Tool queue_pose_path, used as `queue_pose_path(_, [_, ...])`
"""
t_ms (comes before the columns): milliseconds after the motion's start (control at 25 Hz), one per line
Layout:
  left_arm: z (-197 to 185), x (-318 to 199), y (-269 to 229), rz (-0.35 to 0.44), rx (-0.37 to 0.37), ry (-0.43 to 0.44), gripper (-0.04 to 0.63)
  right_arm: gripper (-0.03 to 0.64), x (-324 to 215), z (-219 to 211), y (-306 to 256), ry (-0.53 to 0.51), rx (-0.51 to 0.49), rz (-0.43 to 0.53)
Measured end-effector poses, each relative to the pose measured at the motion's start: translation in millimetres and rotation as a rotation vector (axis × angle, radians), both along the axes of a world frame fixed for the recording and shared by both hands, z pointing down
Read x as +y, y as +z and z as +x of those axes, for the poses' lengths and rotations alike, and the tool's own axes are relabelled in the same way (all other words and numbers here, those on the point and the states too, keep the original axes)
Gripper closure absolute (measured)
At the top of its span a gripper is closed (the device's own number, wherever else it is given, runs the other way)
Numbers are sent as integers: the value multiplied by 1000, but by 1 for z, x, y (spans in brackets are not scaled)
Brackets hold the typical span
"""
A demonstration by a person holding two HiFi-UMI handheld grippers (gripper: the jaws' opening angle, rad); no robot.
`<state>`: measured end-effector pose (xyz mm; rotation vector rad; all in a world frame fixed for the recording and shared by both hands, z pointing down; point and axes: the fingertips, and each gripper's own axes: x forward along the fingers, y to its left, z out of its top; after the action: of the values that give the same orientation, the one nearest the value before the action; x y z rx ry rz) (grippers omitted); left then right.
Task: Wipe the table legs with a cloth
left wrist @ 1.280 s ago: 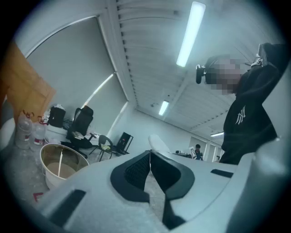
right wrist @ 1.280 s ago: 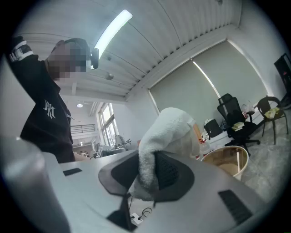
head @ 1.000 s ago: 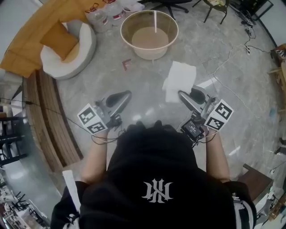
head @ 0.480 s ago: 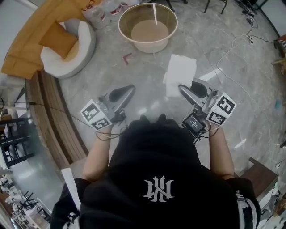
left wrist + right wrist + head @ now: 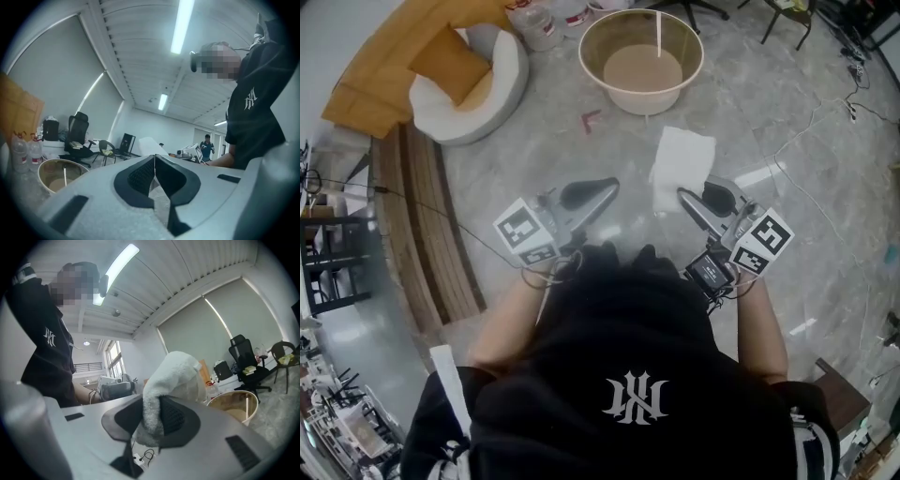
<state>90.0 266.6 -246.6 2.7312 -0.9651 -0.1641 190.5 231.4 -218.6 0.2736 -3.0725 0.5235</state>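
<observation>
A white cloth hangs forward from my right gripper, whose jaws are shut on one end of it. In the right gripper view the cloth bulges up between the dark pads of the right gripper. My left gripper is held level beside it, shut with nothing in it. In the left gripper view the left gripper has its pads pressed together. Both point upward over the grey floor. No table leg is close to either gripper.
A round basin of brownish water with a stick in it stands ahead on the floor. A slatted wooden bench runs along the left, with a white and orange seat beyond it. Cables trail at the right.
The left gripper has drawn closer to the right one. The right gripper keeps its hold on the cloth. The head view has swung slightly.
</observation>
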Motion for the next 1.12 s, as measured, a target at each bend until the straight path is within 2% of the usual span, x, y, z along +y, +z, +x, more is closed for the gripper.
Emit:
queue_pose_path(200, [-4, -9, 7, -2, -25, 19, 589, 529, -13, -12, 7, 17, -1, -12])
queue_pose_path(360, [-21, -23, 10, -4, -8, 27, 589, 529, -28, -30, 11, 30, 4, -21])
queue_pose_path(520, [-62, -51, 22, -32, -8, 32, 589, 529, -53, -66, 15, 50, 23, -27])
queue_pose_path(760, [-133, -98, 52, -52, 14, 105, 589, 529, -93, -128, 37, 144, 71, -54])
queue_pose_path(960, [-187, -153, 79, -50, -18, 193, 589, 529, -145, -171, 65, 243, 115, -72])
queue_pose_path(1120, [-209, -190, 112, -64, -37, 246, 589, 529, -178, -184, 92, 280, 141, -59])
